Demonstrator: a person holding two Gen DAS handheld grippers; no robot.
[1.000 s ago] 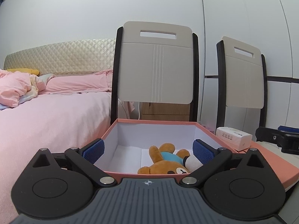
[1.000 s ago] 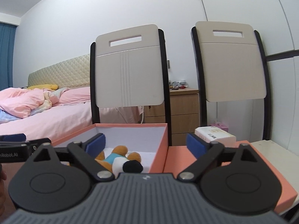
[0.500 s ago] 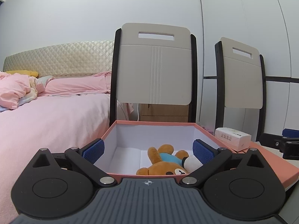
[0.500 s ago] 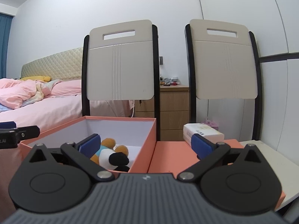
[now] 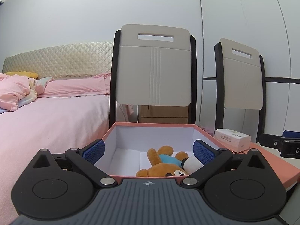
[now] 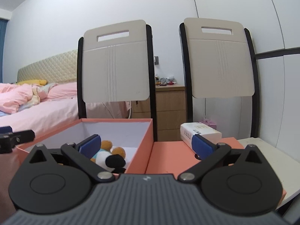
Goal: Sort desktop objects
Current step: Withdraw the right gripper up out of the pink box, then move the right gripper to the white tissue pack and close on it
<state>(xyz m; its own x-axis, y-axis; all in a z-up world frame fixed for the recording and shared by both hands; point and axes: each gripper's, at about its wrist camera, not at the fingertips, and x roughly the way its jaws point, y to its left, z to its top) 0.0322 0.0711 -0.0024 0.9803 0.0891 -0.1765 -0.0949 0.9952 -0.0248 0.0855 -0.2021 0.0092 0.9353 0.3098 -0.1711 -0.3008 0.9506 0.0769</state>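
An open pink box (image 5: 155, 124) (image 6: 142, 142) with a white inside stands on the table. A brown plush bear (image 5: 165, 164) (image 6: 107, 150) in a blue shirt lies in it beside a white and black plush (image 6: 110, 159). My left gripper (image 5: 149, 150) stands open just in front of the box's near rim, nothing between its fingers. My right gripper (image 6: 146, 144) is open wide over the box's right wall and the pink lid (image 6: 172, 155) lying beside it. A white tissue pack (image 6: 200, 132) (image 5: 232, 137) sits at the lid's far end.
Two beige chair backs (image 6: 116, 65) (image 6: 217, 60) stand right behind the table. A bed with pink bedding (image 5: 46, 116) fills the left. A wooden drawer unit (image 6: 168, 110) stands between the chairs. The white tabletop's right edge (image 6: 266, 150) lies past the lid.
The right view has tilted a little, so the box and chairs sit lower and further right than a second ago. The left view is nearly unchanged. Both grippers stay open.
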